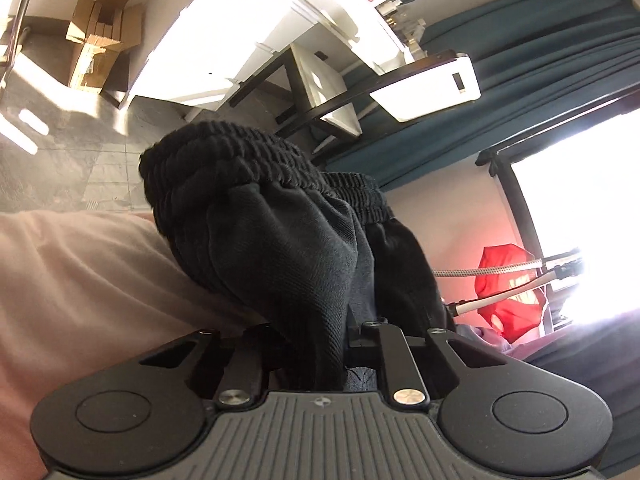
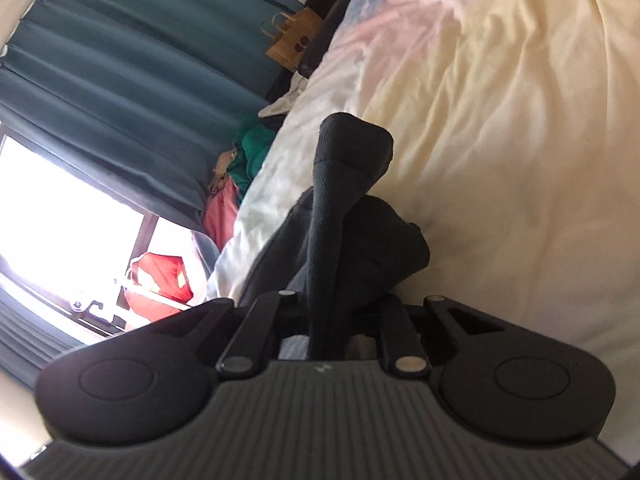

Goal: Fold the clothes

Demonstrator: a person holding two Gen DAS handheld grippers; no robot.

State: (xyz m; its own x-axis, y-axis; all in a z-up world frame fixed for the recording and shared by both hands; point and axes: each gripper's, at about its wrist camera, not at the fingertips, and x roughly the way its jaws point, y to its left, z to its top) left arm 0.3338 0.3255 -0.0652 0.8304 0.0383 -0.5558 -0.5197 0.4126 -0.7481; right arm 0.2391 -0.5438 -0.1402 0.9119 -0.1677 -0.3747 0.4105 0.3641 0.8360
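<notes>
Black garment (image 1: 280, 232) bunches in both clenched hand-held grippers (image 1: 320, 344) (image 2: 324, 320), hiding their fingertips.

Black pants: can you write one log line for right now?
left gripper: shut on black pants waistband | right gripper: shut on black pants | over bed

The left hand-held gripper (image 1: 320, 344) has a grey ribbed body, flanked by two matte black rounded lobes with circular recesses. Black linkage bars above the body carry silver screws. The right hand-held gripper (image 2: 324, 332) looks identical.
</notes>
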